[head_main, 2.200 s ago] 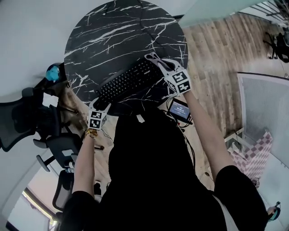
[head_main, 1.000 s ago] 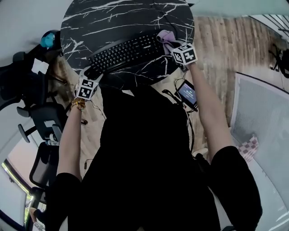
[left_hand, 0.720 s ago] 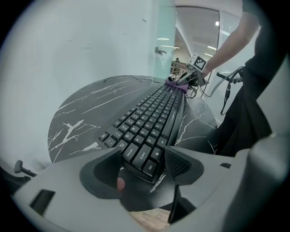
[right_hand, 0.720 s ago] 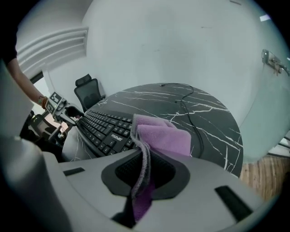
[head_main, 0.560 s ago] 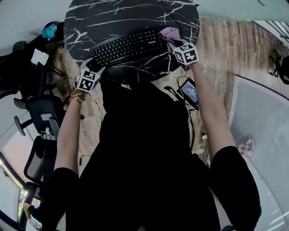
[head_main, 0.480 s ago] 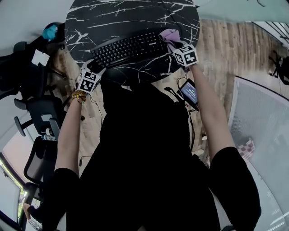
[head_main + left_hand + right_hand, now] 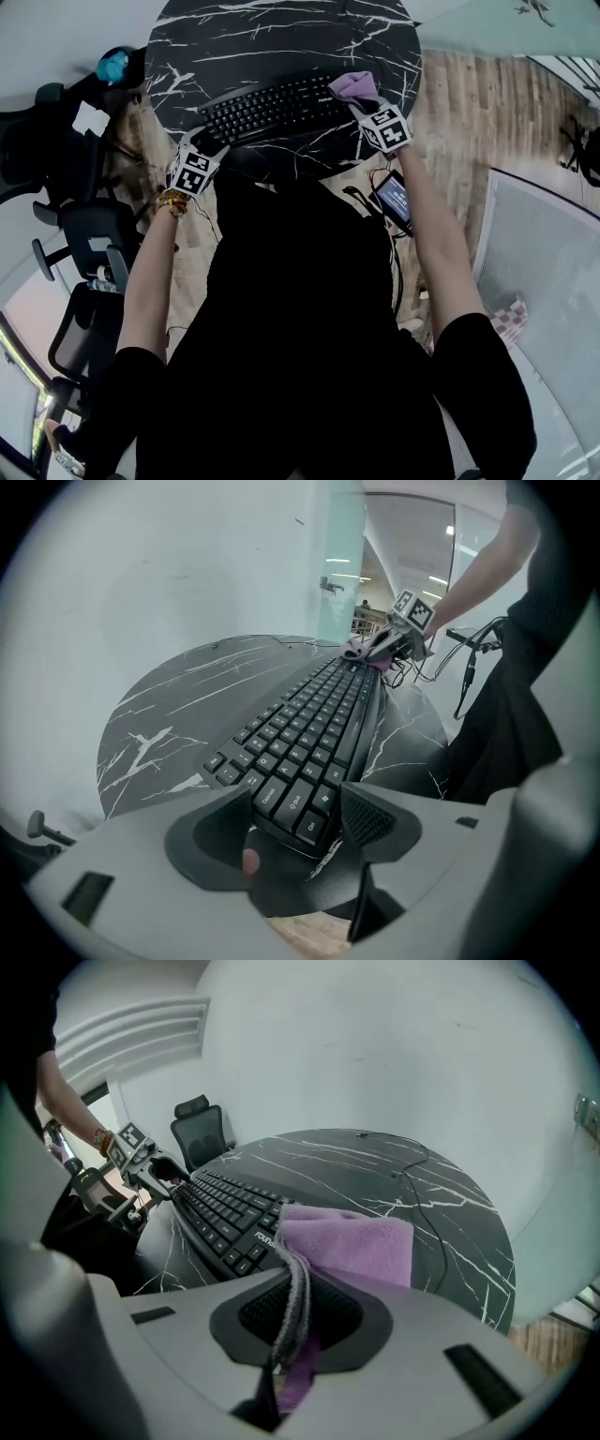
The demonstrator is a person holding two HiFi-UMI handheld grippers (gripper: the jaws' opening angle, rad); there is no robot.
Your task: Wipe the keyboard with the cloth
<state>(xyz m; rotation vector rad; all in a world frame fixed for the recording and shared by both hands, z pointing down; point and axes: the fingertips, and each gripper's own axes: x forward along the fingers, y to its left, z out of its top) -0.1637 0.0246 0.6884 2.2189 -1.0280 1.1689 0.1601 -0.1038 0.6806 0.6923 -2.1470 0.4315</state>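
Note:
A black keyboard lies on the round black marble table. My left gripper is at the keyboard's left end. In the left gripper view its jaws are closed on that end of the keyboard, one on each long edge. My right gripper is at the keyboard's right end, shut on a purple cloth. In the right gripper view the cloth runs out from the jaws and lies over the right end of the keyboard.
A thin cable crosses the tabletop behind the cloth. A small device with a lit screen and cables lie on the wooden floor at the right. Black office chairs stand at the left, near a blue object.
The head view has shifted. Both grippers stay at the keyboard's two ends. The right gripper and the cloth have edged slightly along the keyboard's right end.

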